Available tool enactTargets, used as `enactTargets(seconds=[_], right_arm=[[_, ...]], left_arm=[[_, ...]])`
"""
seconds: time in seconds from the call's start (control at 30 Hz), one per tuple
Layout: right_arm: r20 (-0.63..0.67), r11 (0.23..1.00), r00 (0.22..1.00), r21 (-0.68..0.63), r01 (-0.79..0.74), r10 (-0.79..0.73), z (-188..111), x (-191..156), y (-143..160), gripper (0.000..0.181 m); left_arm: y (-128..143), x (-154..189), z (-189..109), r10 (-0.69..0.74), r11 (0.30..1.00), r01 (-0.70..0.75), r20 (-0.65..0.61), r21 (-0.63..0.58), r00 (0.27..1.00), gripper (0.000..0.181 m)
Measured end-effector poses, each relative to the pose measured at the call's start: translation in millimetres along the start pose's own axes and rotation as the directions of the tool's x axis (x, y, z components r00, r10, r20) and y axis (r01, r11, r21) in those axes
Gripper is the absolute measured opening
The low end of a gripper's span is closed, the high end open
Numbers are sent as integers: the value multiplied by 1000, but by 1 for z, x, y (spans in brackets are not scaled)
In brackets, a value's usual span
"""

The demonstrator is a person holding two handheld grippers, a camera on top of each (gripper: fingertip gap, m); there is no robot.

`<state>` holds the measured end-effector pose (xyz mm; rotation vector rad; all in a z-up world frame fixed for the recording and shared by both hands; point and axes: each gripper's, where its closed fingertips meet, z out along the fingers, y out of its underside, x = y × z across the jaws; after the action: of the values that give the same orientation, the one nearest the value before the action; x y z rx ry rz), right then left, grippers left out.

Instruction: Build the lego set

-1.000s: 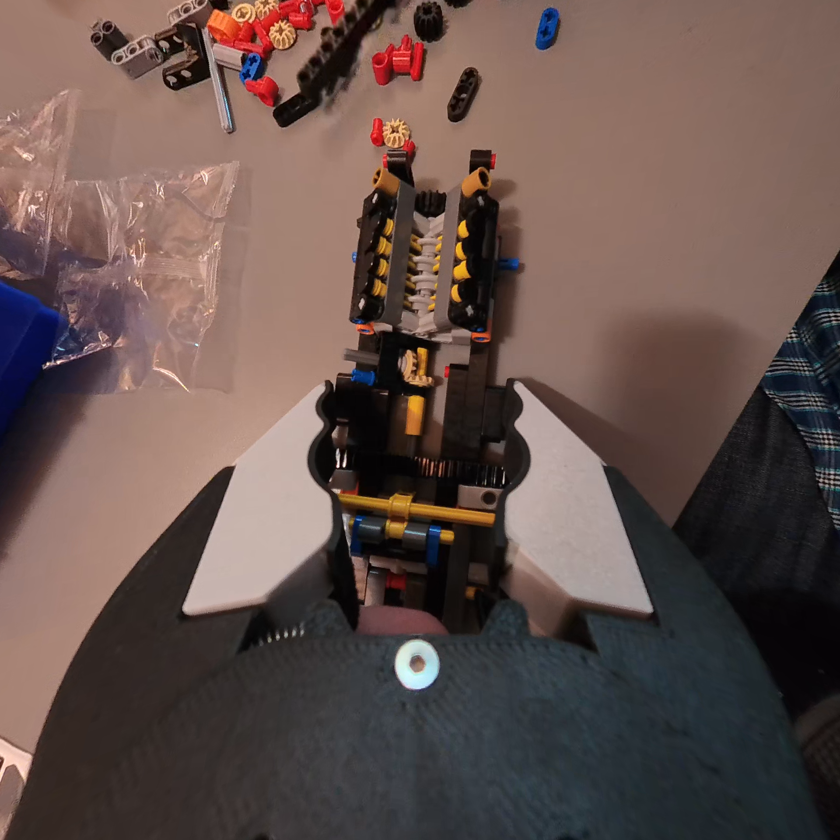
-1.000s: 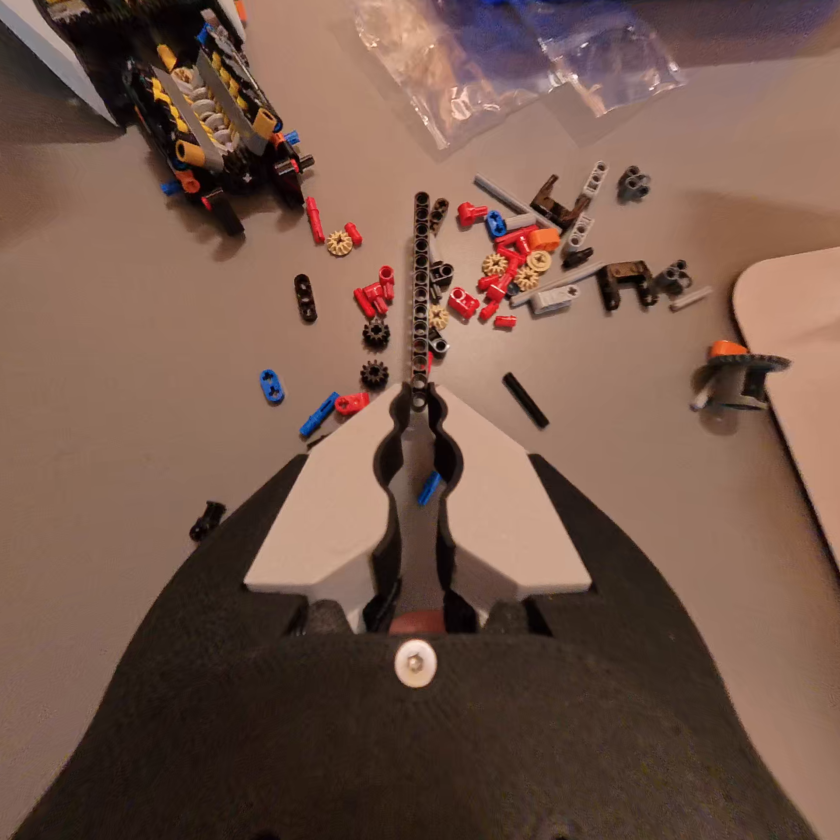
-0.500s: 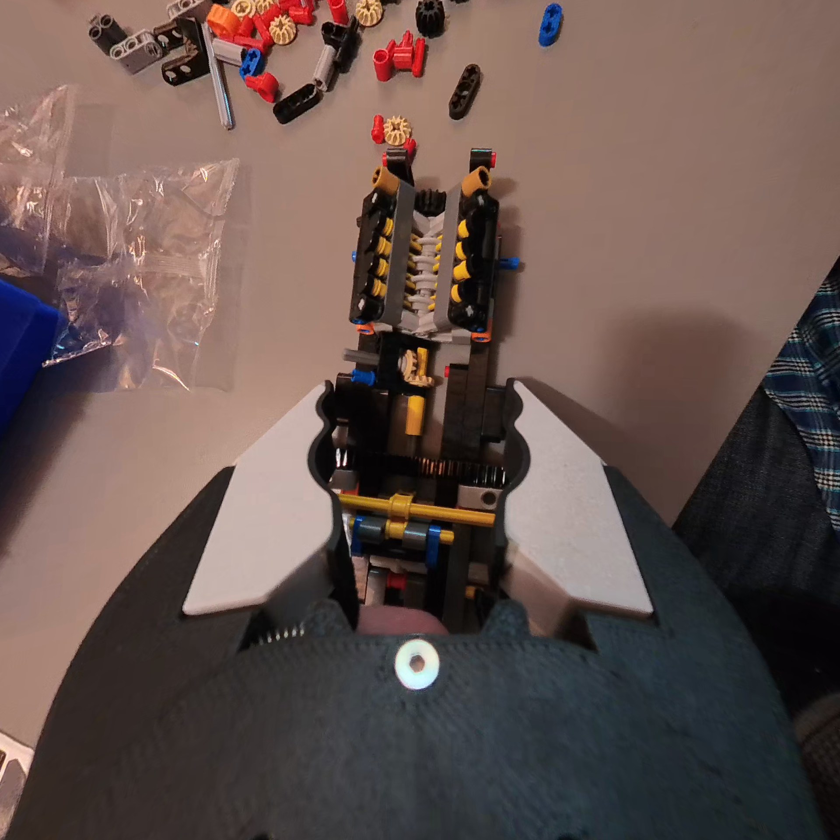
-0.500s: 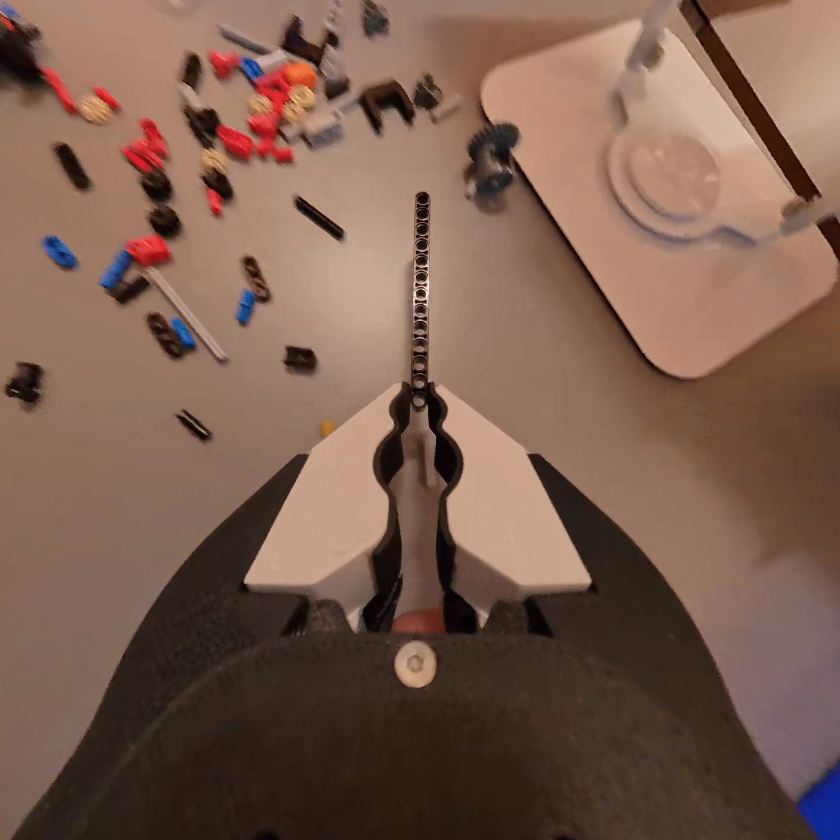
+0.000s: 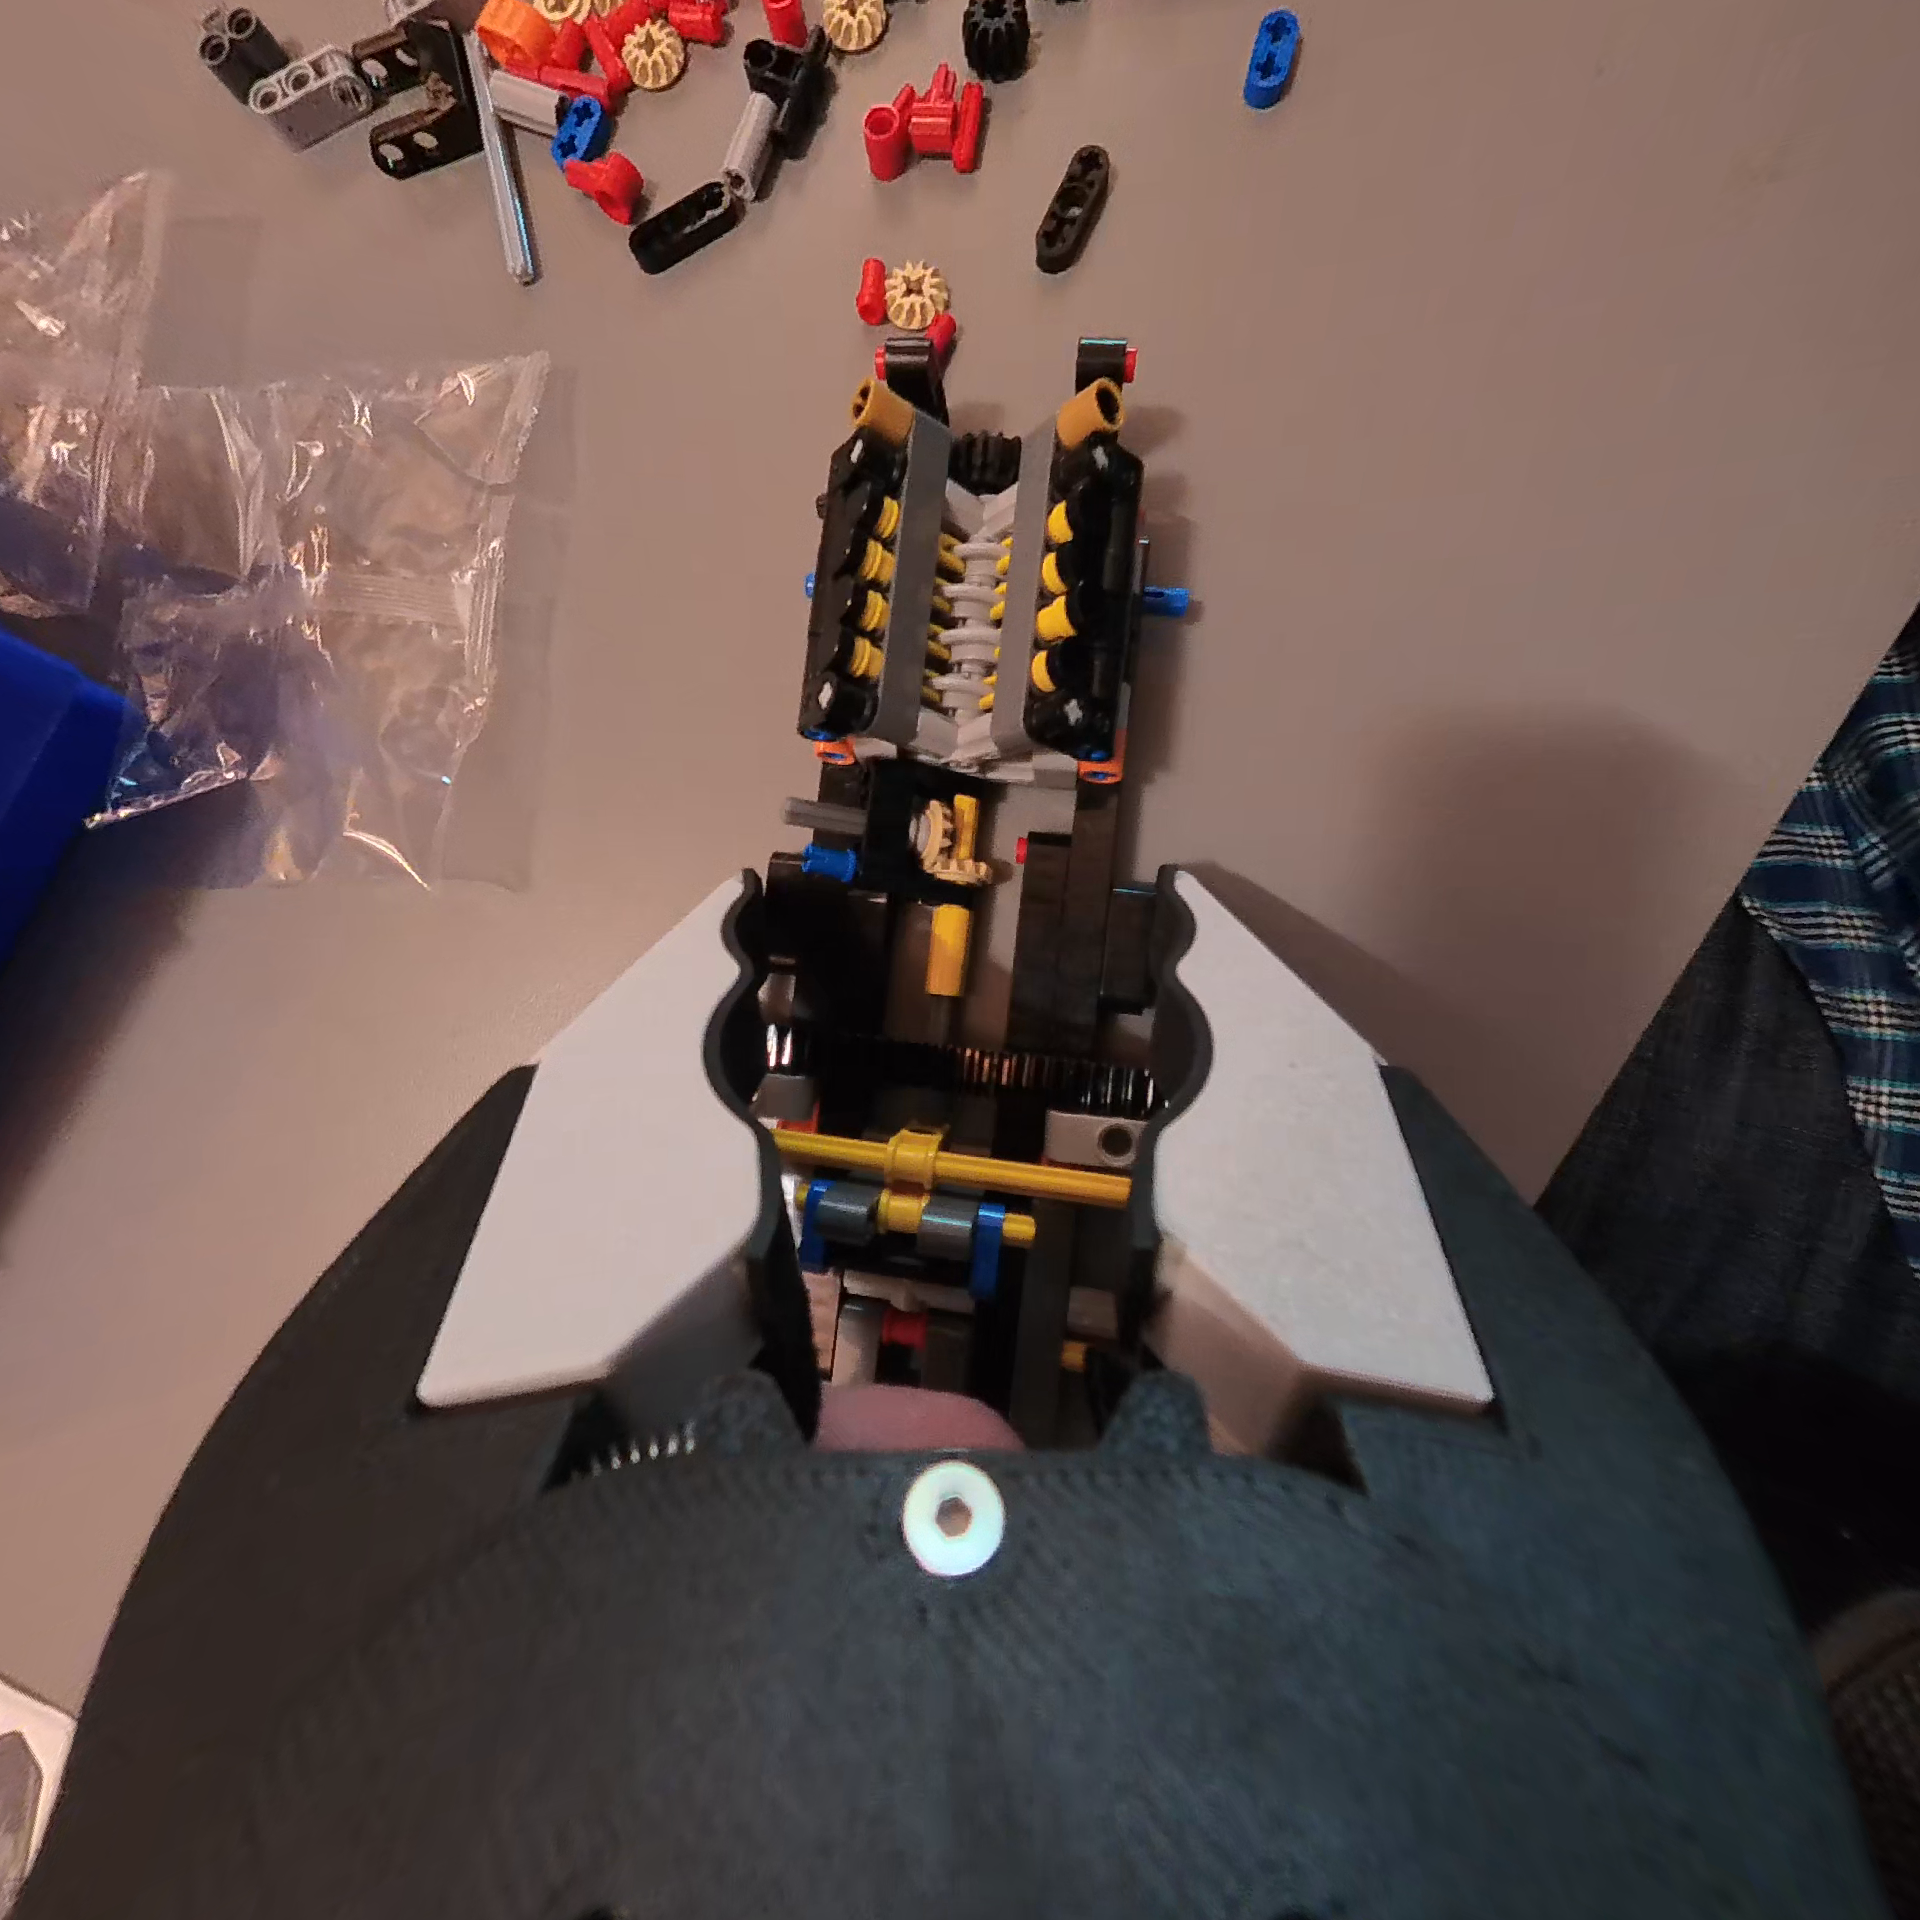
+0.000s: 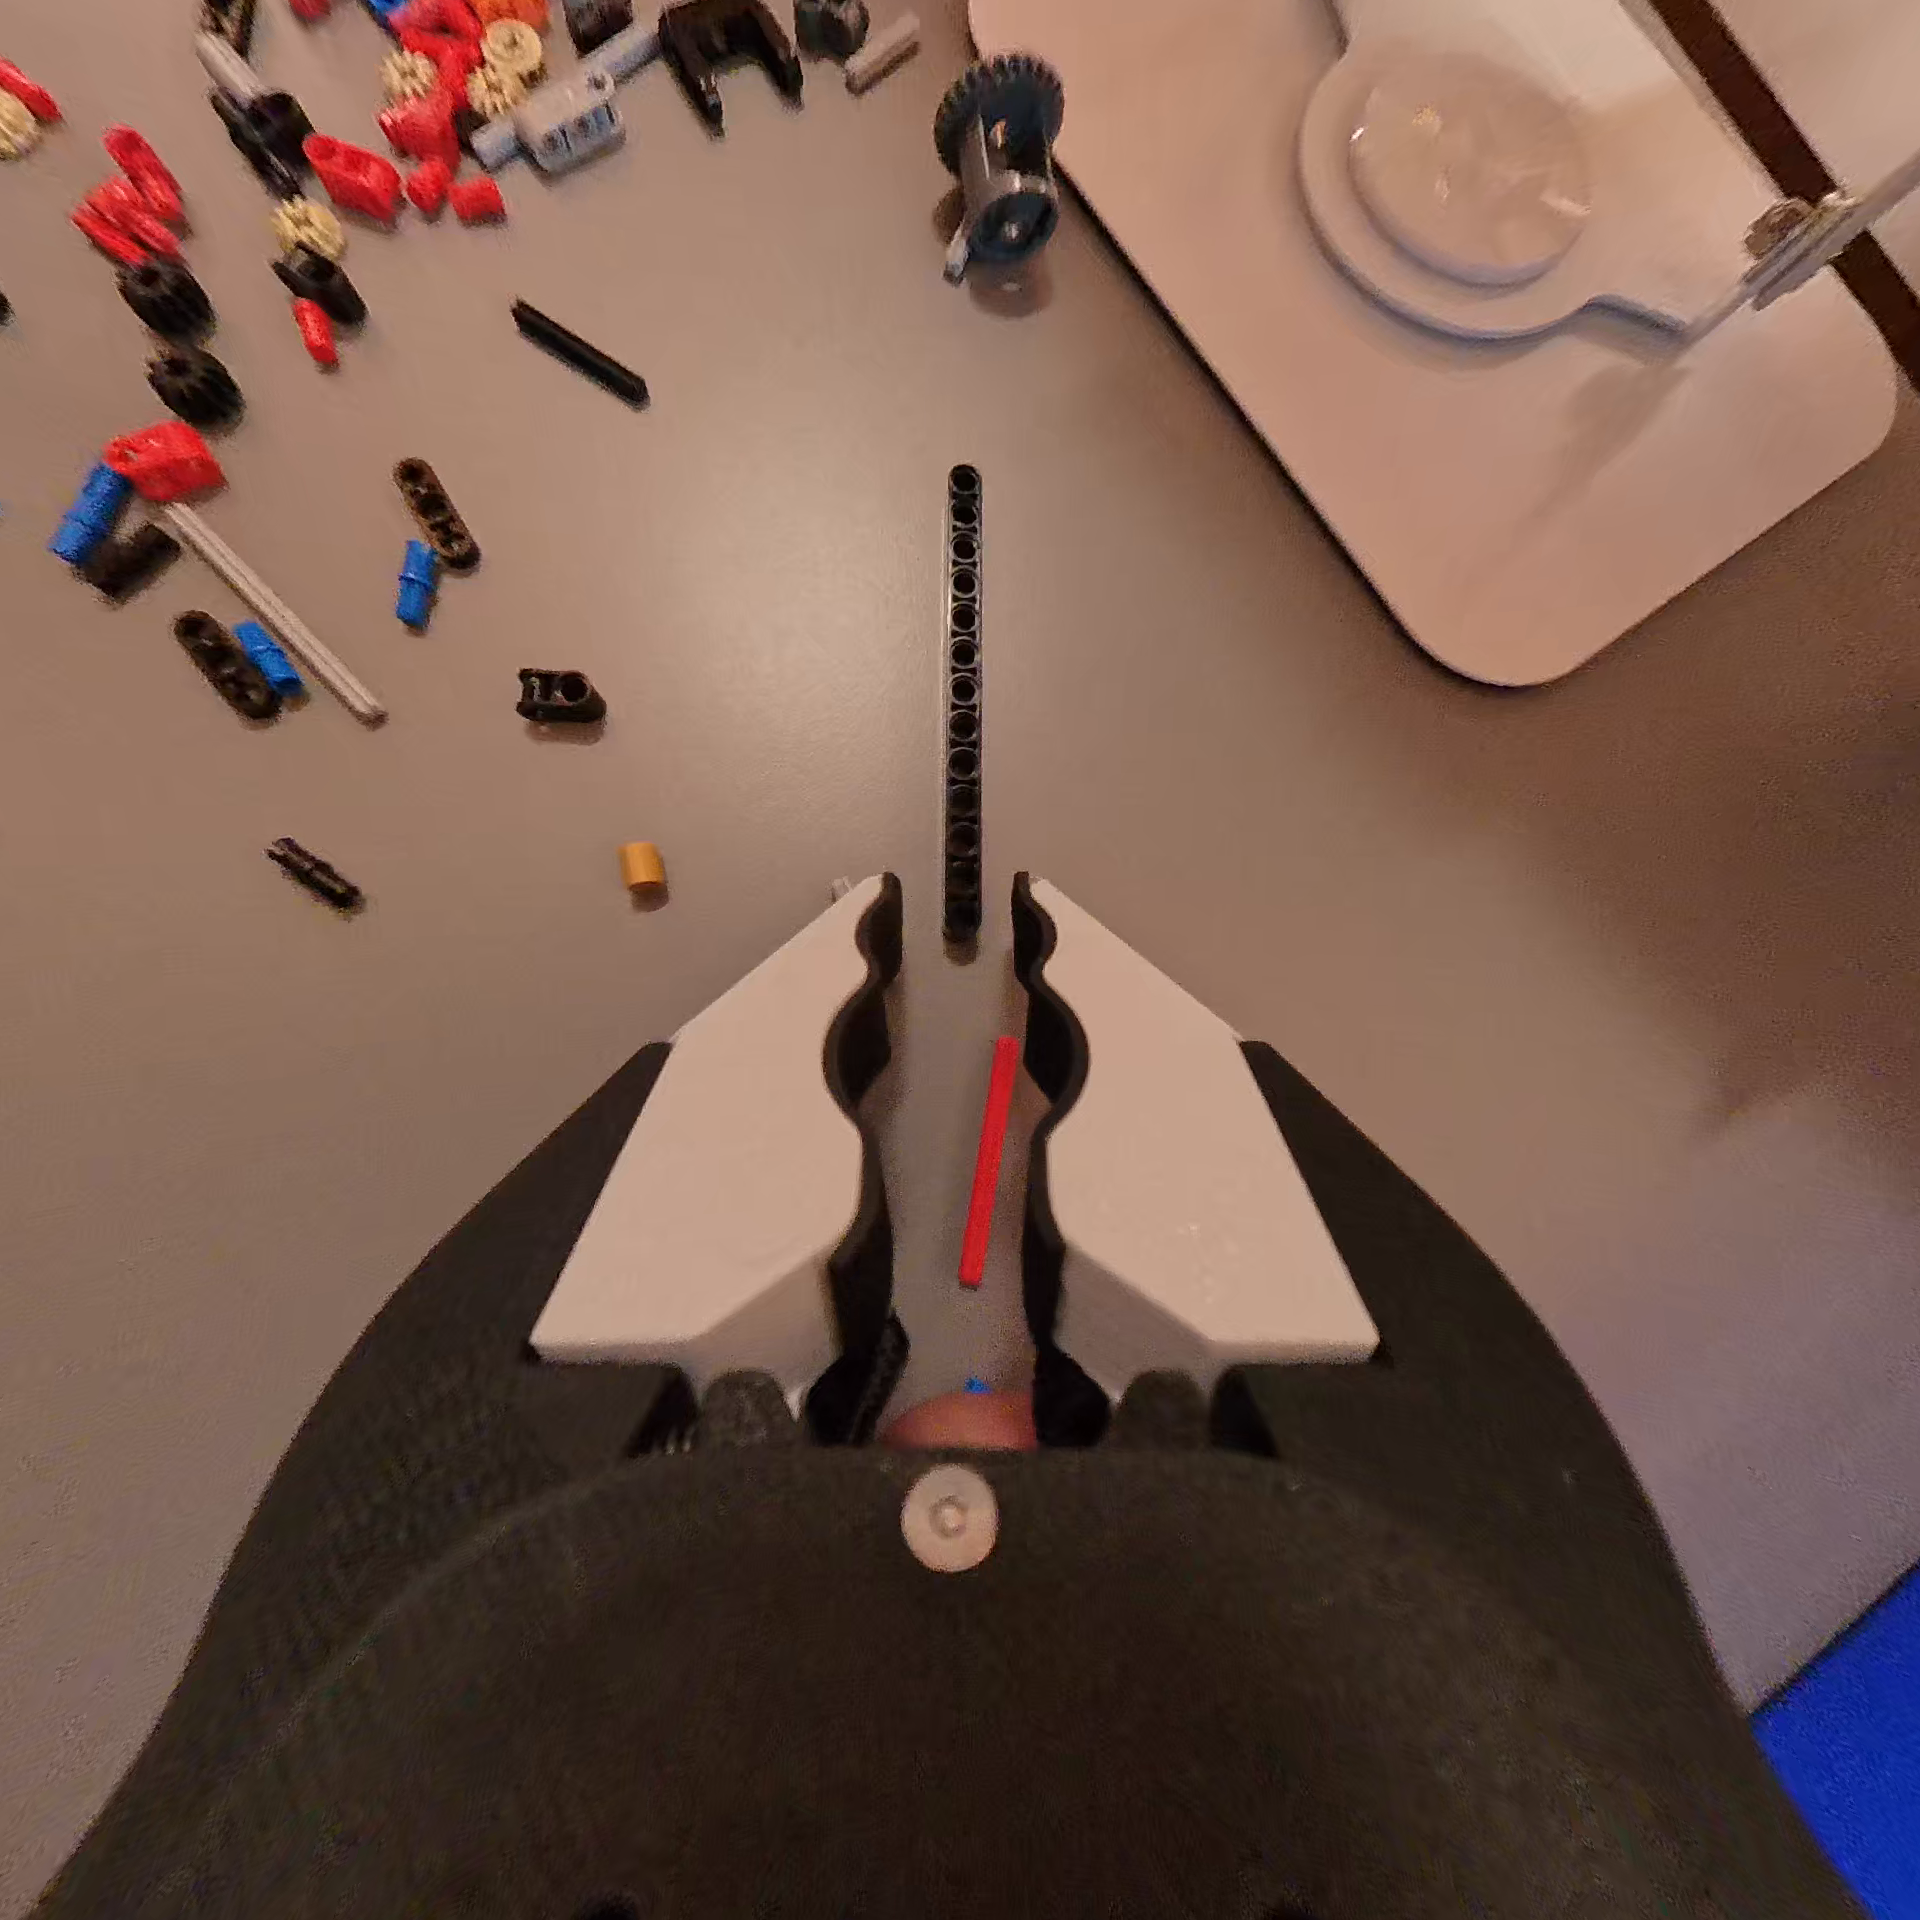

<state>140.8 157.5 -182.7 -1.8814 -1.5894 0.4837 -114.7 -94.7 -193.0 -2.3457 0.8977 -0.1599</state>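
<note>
My left gripper (image 5: 961, 883) is shut on the rear of the partly built lego model (image 5: 971, 603), a black chassis with a grey and yellow engine block, which points away over the table. My right gripper (image 6: 958, 883) is open, fingers apart. The long black beam (image 6: 964, 707) lies on the table straight ahead, its near end between the fingertips with a gap on each side. A thin red axle (image 6: 987, 1158) lies on the table between the right fingers.
Loose parts (image 5: 665, 94) lie beyond the model and also show at the upper left of the right wrist view (image 6: 312, 208). Plastic bags (image 5: 291, 644) and a blue box (image 5: 42, 790) are left. A white stand base (image 6: 1507, 343) and a gear assembly (image 6: 997, 166) are ahead right. A person's plaid sleeve (image 5: 1860, 935) is right. The gap from one gripper's tips to the other's is roughly 35 cm. My left tips are about 30 cm from the gear assembly (image 6: 997, 166), my right tips only 15 cm.
My right gripper swung right from the parts pile with the long black beam, then opened and let it go on the table. The left gripper and model have not moved.
</note>
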Motion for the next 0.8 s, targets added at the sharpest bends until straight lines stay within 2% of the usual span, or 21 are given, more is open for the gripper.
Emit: enactTargets(seconds=[0.17,0.37,0.6,0.8], right_arm=[[-73,996,995,63,-57,61,-50,17,7,17],[-175,992,976,35,-124,129,-112,26,58,14],[-184,980,963,10,-199,197,-141,3,112,17],[-189,978,959,23,-209,209,-152,-12,131,20]], left_arm=[[0,0,0,-1,1000,1,3,-2,1000,72],[0,0,0,-4,1000,4,2,-8,1000,72],[0,0,0,-14,1000,14,12,-8,1000,72],[0,0,0,-22,1000,22,17,-7,1000,72]])
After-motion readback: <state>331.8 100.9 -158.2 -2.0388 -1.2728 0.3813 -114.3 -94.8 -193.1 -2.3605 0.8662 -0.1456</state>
